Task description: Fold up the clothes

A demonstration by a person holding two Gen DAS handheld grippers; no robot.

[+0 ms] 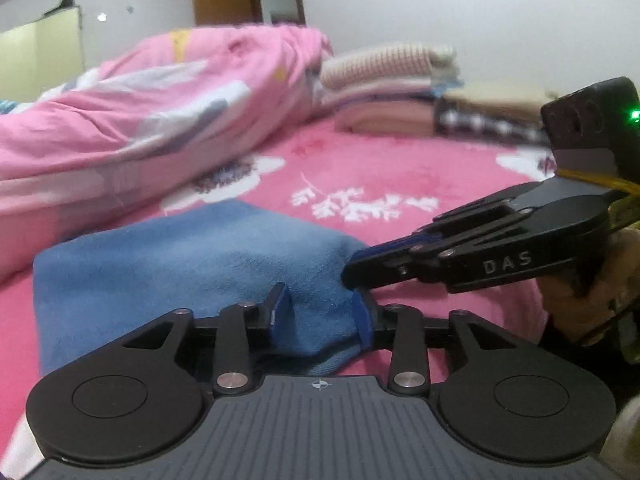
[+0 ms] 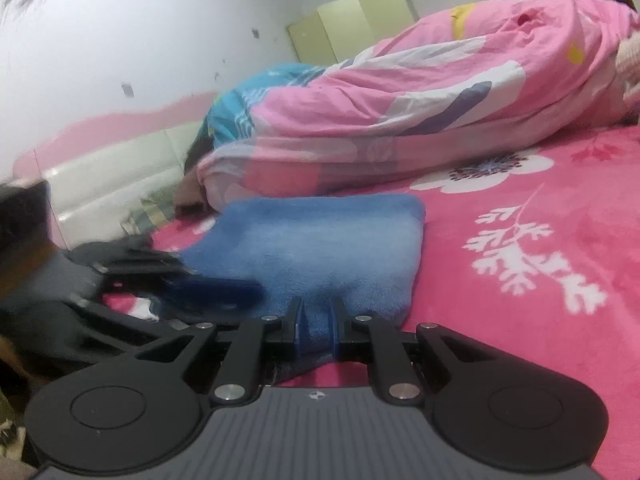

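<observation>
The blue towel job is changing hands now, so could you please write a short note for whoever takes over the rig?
Left gripper: jaws parted around the near edge of the blue towel, pads not clearly pressing.
Right gripper: jaws shut on the towel's near edge, beside the left one.
The towel lies already folded over on the pink floral bedspread. A stack of folded clothes sits at the far side, next to the pink duvet.
Left: finish or smooth the fold, release, probably stack it.
</observation>
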